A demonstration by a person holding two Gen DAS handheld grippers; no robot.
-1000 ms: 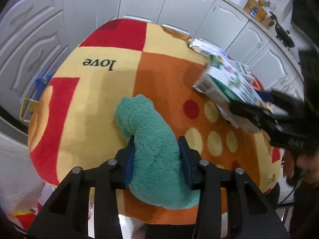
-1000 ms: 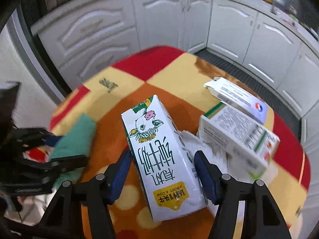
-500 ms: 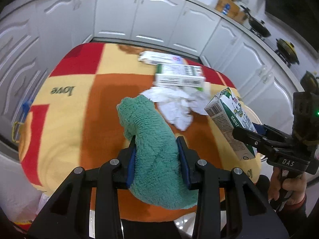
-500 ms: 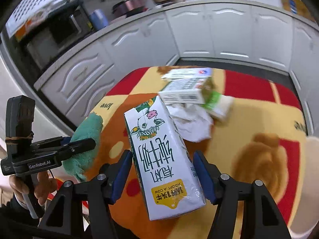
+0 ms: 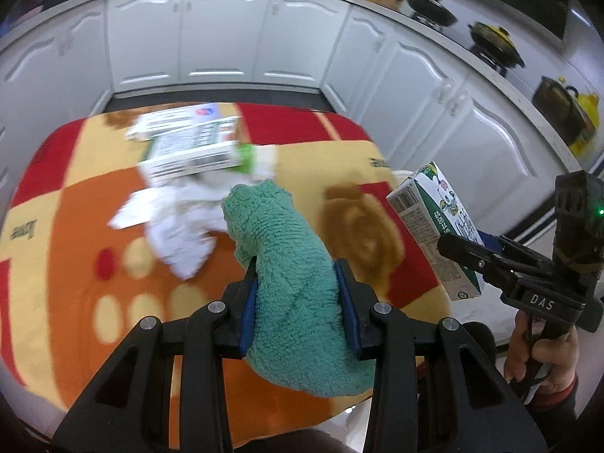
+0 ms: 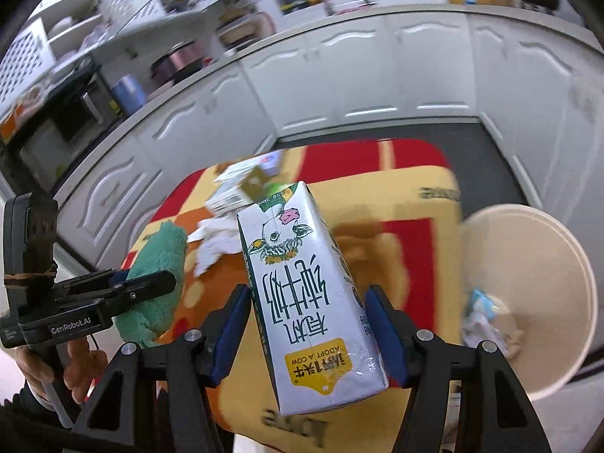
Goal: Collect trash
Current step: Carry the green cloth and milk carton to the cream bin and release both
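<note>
Gripping a green cloth (image 5: 298, 283), the left tool (image 5: 298, 290) has its blue pads (image 5: 248, 302) pressed into the fabric on both sides; the cloth bulges forward past the fingertips and sags below them. In the right wrist view the same tool (image 6: 151, 283) shows at the left edge, with the cloth (image 6: 158, 275) poking out ahead of it above the desk's near edge.

The right tool (image 6: 307, 324) is clamped on a milk carton (image 6: 305, 287), its pads against the carton's two side faces, fingers spread about as wide as the carton's width. The carton sits tilted, its cow-printed end pointing away from the camera and its yellow-labelled end nearest. In the left wrist view the carton (image 5: 434, 226) is held in the air off the right edge of the desk (image 5: 68, 234), above floor level, with the right tool (image 5: 468, 256) gripping its lower half.

A white bin (image 6: 528, 271) stands just right of the carton beside the desk, some crumpled scraps lying in its bottom. On the patterned desk cover lie a wad of tissue (image 5: 170, 226) near the cloth's tip and two flat boxes (image 5: 188, 147) beyond it, all blurred.
</note>
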